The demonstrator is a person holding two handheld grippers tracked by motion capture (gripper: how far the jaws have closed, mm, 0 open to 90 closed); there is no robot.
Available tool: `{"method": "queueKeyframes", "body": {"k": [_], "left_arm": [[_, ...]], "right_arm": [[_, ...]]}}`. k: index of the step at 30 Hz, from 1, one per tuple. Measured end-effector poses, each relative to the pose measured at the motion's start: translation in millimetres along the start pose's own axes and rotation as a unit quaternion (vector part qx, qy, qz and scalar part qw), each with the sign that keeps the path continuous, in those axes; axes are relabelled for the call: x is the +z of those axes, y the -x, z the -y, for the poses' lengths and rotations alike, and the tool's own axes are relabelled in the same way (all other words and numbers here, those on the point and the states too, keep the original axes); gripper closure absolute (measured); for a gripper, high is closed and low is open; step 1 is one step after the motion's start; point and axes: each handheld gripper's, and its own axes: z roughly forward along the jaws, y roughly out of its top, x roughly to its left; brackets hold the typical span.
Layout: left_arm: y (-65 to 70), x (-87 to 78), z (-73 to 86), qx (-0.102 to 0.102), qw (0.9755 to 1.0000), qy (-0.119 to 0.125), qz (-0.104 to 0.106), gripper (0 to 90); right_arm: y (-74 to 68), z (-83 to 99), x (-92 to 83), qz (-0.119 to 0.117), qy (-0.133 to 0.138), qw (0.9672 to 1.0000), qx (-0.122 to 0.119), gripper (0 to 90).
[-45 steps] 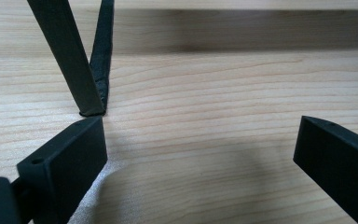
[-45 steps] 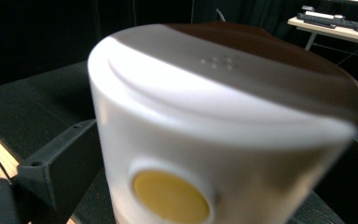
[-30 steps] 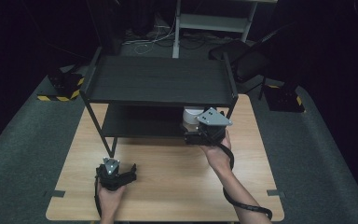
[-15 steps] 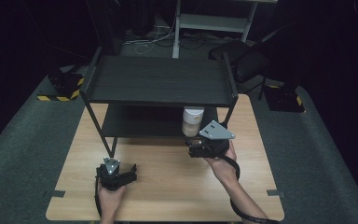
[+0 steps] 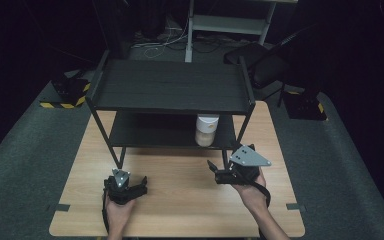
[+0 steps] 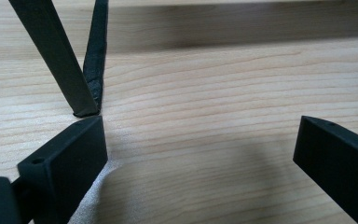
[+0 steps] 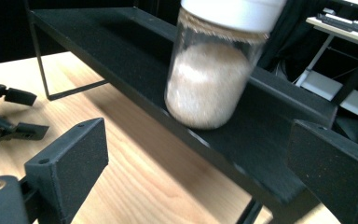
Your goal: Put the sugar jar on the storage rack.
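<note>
While your right gripper (image 5: 219, 172) hangs over the table (image 5: 180, 210) with its jaws spread wide and nothing between them, the jar (image 5: 206, 130) stands apart from it at about 11 o'clock, upright on the lower shelf (image 5: 150, 132) of the black rack (image 5: 172, 85). In the right gripper view the jar (image 7: 214, 65) sits near the shelf's front edge, white lid on top, pale grainy contents inside; exactly what the contents are can't be made out. Your left gripper (image 5: 135, 185) rests low at the table's 7 o'clock, jaws likewise parted and empty. Its own view shows bare wood between the jaws, with a rack leg (image 6: 56, 56) meeting the tabletop just off the left jaw tip, at 11 o'clock. Both hands stay on the grips.
</note>
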Motion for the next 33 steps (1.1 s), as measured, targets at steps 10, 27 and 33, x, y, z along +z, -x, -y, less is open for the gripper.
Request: {"method": "queueKeyframes", "body": {"k": [10,27,33], "left_arm": [[0.9,0.5,-1.0,0.002,1.0000,-0.004,-0.001,3.0],[0.8,-0.5,-0.7,-0.006,1.0000,-0.004,-0.004,3.1],[1.2,-0.2,-1.2,-0.004,1.0000,-0.005,-0.005,3.1]], "right_arm": [[7.5,37.2,-20.6,0.007,-0.017,0.9993,0.034,5.2],[25.7,106.9,-31.2,0.053,-0.046,0.9907,0.117,5.7],[33.5,131.5,-30.6,0.068,-0.046,0.9833,0.162,5.1]]}}
